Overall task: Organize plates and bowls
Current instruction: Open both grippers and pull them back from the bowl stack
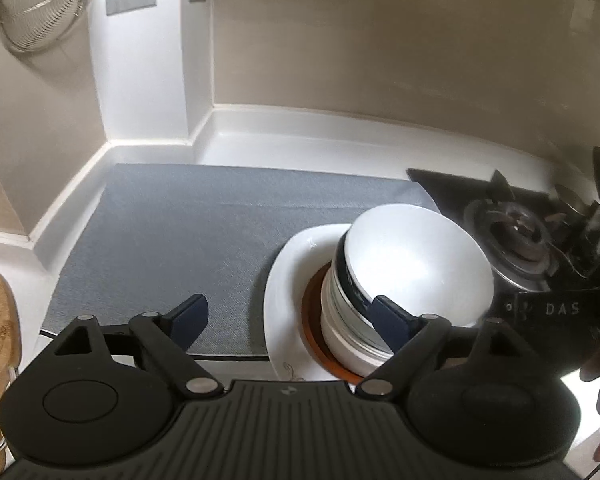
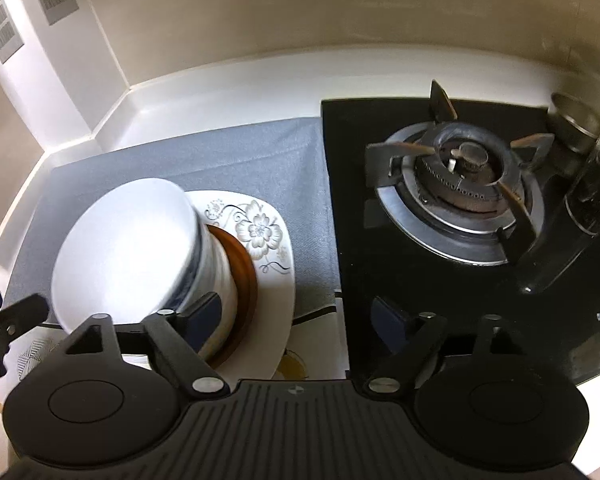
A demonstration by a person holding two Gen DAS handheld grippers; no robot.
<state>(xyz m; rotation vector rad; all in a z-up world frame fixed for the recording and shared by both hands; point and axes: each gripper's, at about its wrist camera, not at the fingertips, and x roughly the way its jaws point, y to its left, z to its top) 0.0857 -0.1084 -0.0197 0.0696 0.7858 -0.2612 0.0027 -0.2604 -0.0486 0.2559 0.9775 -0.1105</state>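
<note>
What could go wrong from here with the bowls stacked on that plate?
1. The stack of bowls stands tall on a brown saucer and leans in both views; a knock could topple it.
2. Both the left gripper and the right gripper are open with a finger right beside the stack, so pulling away sideways might clip it.
3. The flowered plate lies close to the stove; falling bowls could strike its metal supports.

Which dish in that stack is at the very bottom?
The square white plate with the grey flower print. It lies flat on the grey mat; the brown plate and the white bowls sit on top of it.
</note>
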